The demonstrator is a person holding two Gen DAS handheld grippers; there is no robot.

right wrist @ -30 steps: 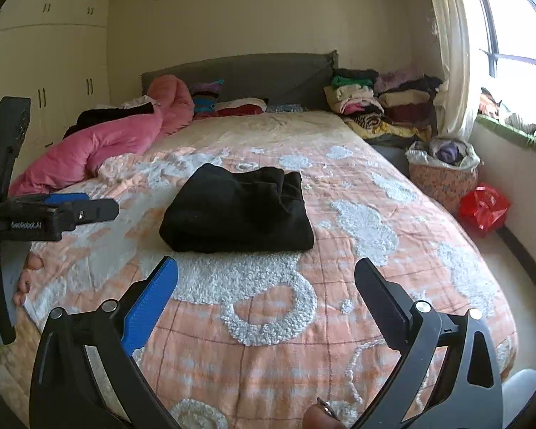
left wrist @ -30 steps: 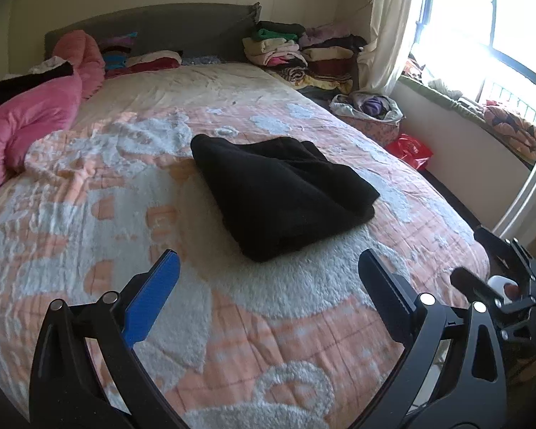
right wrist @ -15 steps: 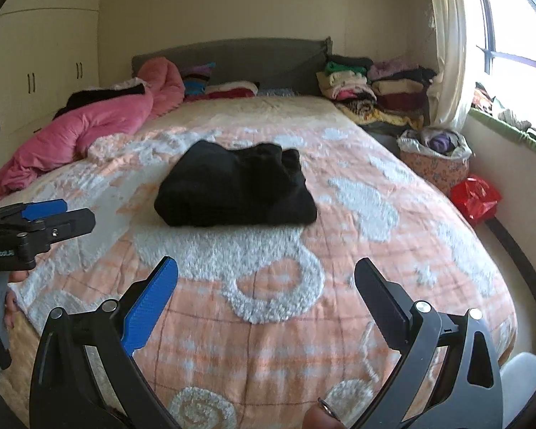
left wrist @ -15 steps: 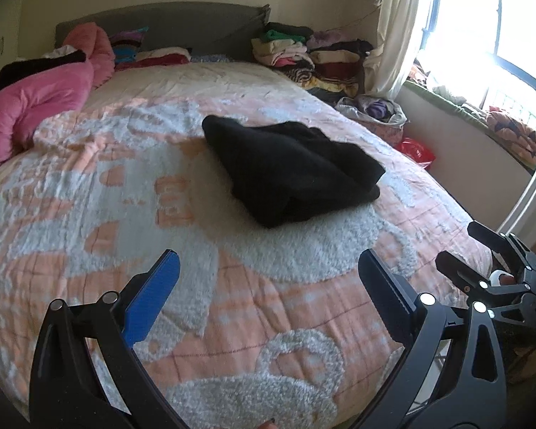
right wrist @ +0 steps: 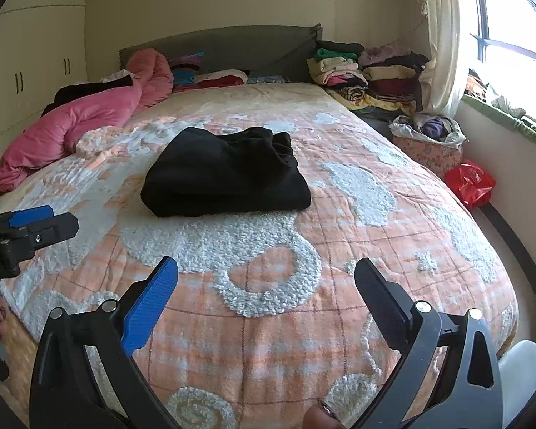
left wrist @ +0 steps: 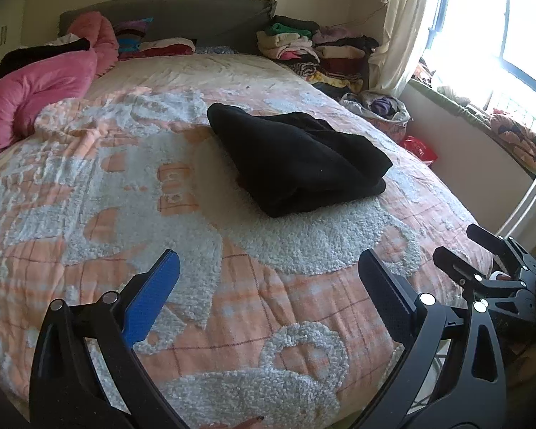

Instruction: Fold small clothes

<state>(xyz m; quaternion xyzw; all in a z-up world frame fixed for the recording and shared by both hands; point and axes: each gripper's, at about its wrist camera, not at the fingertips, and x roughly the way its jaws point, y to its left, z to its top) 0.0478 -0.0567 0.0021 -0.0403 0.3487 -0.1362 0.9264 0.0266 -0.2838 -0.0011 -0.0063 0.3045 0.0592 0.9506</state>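
Left-wrist and right-wrist fisheye views of a bed covered by an orange-and-white textured quilt. A black garment lies near the middle of the bed as a compact folded bundle, well apart from both tools. The left tongs hang above the near edge of the quilt with the jaws spread wide and nothing between them; the right tongs are likewise released and empty. In the right-wrist view the left tongs appear again at the left margin, beside the bed.

Step in hand, as judged: the fold looks finished or nearly so, and what remains is a check or a tidying of the bundle. To do this well, each tool would approach low and level, pinch only an outer layer at a loose corner, and smooth outward without dragging the stack across the rough quilt.

Orientation: in the right-wrist view the bundle's long axis runs roughly left to right across the bed, with a thick rounded fold edge facing the camera and the bunched, looser edges at the far right corner. In the left-wrist view it appears skewed, its near corner pointing toward the foot of the bed.

A pink duvet lies far left; stacked clothes sit by the headboard.
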